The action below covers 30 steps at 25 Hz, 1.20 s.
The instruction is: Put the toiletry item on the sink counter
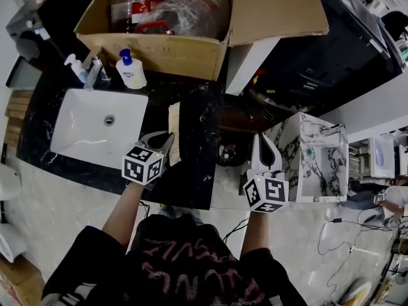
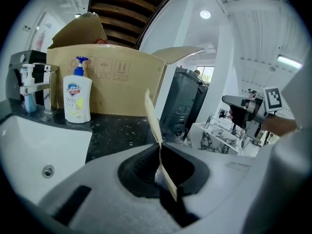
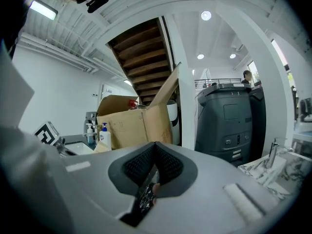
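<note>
The left claw (image 2: 160, 147) is pinching a flat tan packet (image 2: 152, 116) between nearly closed jaws. The packet is standing on edge, rising up out of the grip. In the head view it is hanging over the black marbled desk (image 1: 191, 164), just right of the sink (image 1: 83, 116). Whether it is touching the desk cannot be told. The right claw (image 3: 155, 147) is staying off the desk's right edge with its jaws pressed together and nothing between them.

The white sink is sitting sunk into the desk, showing only its drain (image 1: 109, 120). Behind it a faucet (image 1: 94, 72) is standing. A white pump bottle with a blue head (image 1: 131, 69) is standing just right of the faucet, and a smaller pump bottle (image 1: 75, 65) is standing just left of it.

At the back of the desk a cardboard box (image 1: 159, 50) is sitting with its flaps open. It is holding a crumpled clear plastic bag (image 1: 188, 11) and a clear bottle with a red label (image 1: 131, 5).

To the right, on the pale floor (image 1: 57, 215), an open marble-patterned cabinet (image 1: 319, 164) is standing with a small teal thing (image 1: 309, 152) inside. A dark grey machine (image 3: 229, 116) is standing beyond it, under a white ceiling with round lights.

Counting: two claws, one packet, two pump bottles, one faucet, one sink, one box, one cabinet.
</note>
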Motion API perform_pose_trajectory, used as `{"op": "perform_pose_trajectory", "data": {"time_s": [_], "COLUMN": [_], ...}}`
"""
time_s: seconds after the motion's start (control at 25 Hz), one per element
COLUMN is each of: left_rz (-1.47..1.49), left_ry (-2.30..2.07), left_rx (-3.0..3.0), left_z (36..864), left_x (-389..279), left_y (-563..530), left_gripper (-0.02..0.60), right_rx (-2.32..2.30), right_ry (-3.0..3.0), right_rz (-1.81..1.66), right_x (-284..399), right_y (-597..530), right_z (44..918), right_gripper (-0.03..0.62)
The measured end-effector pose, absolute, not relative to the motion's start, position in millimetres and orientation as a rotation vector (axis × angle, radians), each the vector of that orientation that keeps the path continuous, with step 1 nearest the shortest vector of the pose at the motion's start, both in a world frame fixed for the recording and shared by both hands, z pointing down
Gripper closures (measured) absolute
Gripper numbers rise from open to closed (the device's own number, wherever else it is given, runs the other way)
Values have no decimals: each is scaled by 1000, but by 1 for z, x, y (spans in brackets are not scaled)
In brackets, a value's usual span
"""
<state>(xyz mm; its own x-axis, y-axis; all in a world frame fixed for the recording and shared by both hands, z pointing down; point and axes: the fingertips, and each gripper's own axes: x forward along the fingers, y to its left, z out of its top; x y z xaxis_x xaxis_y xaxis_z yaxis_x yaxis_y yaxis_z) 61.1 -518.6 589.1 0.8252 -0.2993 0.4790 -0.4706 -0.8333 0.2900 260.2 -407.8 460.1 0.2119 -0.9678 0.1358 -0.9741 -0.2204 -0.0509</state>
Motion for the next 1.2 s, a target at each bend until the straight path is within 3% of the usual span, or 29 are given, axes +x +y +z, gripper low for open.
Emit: {"op": "perform_pose_trajectory", "data": {"time_s": [0.84, 1.08, 1.2], "left_rz": [669, 634, 606], "left_ry": [-605, -639, -672], "left_rx": [2574, 2583, 2601], "left_z": [617, 604, 592], "left_x": [48, 36, 30], "left_y": [-538, -536, -536], "left_gripper": [460, 462, 492], "right_rx": [2398, 2391, 2386], "right_ry": [-1913, -1943, -1958], "right_rz": [233, 229, 217], "right_x": [262, 253, 249], "right_y": [-408, -406, -405], "right_z": [467, 462, 458], "right_gripper": [582, 582, 582]}}
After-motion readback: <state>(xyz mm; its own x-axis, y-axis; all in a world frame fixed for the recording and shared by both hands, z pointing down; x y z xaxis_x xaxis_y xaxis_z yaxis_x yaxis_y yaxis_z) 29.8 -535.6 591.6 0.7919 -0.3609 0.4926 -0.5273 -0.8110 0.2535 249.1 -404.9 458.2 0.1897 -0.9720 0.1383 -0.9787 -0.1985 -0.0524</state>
